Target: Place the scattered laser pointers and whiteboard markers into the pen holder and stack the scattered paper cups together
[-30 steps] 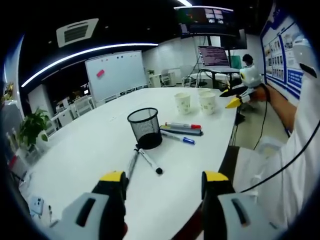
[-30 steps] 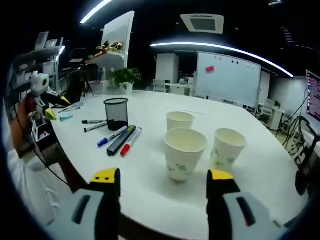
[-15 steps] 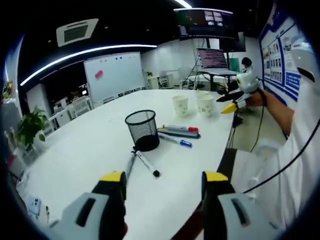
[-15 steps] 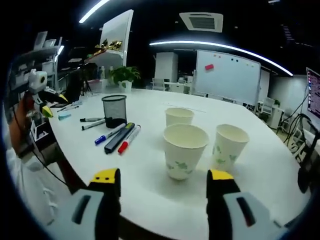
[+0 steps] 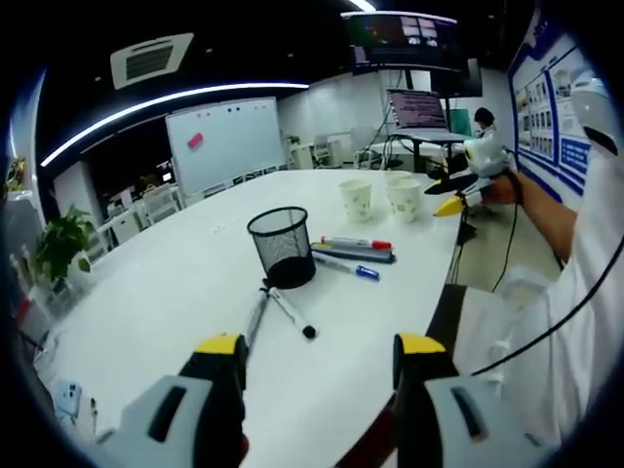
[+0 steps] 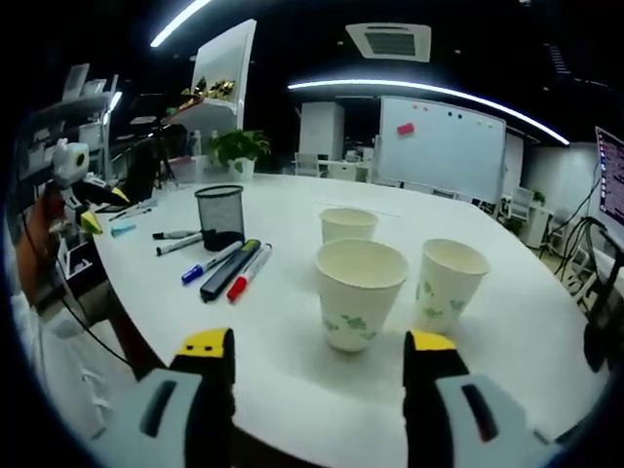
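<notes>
Over the near edge of the white counter, left tongs hover with jaws apart, nothing between them, aimed at the mesh pen holder. Right tongs likewise spread and empty, hovering off the counter edge in front of the nearest paper cup. In the left gripper view the right tongs show at far right, held by a hand, near two cups.

Three cups stand upright and apart: the near one, a second cup to its right, a third cup behind. Two dark markers lie crossed just in front of the holder, one end touching its base. Three more pens lie side by side beside the holder: red-capped marker, a dark one, blue-capped marker. Which of these are laser pointers, can't tell.

Counter between cups and pens is bare; wide bare surface behind the holder.
</notes>
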`<move>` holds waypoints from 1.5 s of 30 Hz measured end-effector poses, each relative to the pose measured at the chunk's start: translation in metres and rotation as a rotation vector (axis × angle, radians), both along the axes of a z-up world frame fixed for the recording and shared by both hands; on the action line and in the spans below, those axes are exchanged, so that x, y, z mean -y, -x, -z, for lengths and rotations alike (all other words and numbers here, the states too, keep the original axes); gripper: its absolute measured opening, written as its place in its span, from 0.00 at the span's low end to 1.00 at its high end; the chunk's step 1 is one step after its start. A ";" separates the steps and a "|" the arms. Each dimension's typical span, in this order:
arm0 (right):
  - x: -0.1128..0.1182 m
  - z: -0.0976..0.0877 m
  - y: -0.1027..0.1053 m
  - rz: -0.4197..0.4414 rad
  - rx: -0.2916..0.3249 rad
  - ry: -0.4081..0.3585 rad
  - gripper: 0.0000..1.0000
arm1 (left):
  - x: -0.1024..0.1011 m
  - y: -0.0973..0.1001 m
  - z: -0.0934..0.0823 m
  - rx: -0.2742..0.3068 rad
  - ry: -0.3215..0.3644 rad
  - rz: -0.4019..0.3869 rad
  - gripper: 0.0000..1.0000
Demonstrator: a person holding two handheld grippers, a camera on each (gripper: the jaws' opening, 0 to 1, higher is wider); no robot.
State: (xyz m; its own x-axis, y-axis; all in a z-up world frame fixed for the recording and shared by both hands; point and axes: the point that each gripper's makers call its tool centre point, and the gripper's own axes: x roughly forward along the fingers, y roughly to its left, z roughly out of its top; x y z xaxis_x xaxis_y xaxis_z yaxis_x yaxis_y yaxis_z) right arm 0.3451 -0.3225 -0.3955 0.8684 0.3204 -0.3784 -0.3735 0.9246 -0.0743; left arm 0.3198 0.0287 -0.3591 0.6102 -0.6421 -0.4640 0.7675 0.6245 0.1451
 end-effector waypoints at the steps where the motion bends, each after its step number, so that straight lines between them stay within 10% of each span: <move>1: 0.000 0.000 -0.001 -0.001 -0.001 -0.001 0.70 | 0.000 0.000 0.000 -0.001 0.000 0.000 0.62; 45: 0.007 0.011 -0.024 0.056 0.017 0.034 0.69 | -0.004 0.001 0.003 -0.004 -0.021 -0.008 0.62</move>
